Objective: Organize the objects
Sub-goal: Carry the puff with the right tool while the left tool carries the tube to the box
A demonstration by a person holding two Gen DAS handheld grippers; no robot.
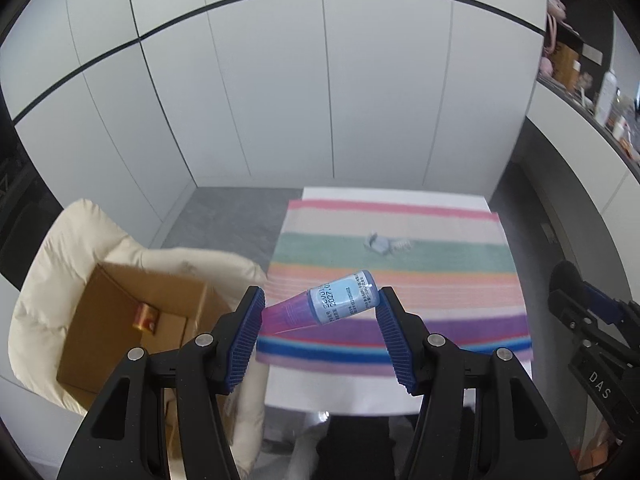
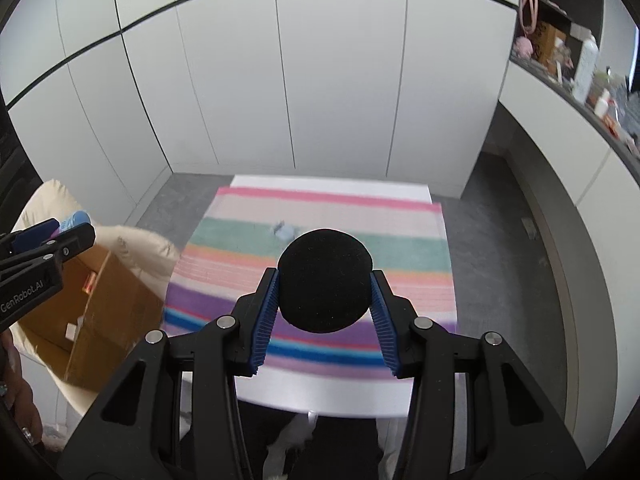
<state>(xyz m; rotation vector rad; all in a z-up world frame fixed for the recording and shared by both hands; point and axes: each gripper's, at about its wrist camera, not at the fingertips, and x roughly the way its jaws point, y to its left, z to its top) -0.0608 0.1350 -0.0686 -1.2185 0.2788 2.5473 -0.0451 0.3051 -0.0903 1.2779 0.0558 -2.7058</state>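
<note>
My left gripper (image 1: pixel 320 300) is shut on a pink and blue tube (image 1: pixel 332 306) with a light blue printed label, held crosswise in the air above the striped cloth's left edge. It also shows in the right wrist view (image 2: pixel 74 220) at far left. My right gripper (image 2: pixel 324 280) is shut on a round black foam ball (image 2: pixel 325 280), held above the striped cloth (image 2: pixel 320 240). An open cardboard box (image 1: pixel 132 320) sits on a cream cushioned chair (image 1: pixel 72 240) to the left, with a small orange and red item (image 1: pixel 145 319) inside. A small pale blue object (image 1: pixel 380 243) lies on the cloth's green stripe.
The striped cloth (image 1: pixel 400 264) covers a white table (image 1: pixel 360 396). White cabinet panels (image 1: pixel 320 100) stand behind it. A shelf with bottles and clutter (image 1: pixel 600 92) runs along the right. The right gripper's black body (image 1: pixel 592 320) shows at the right edge of the left wrist view.
</note>
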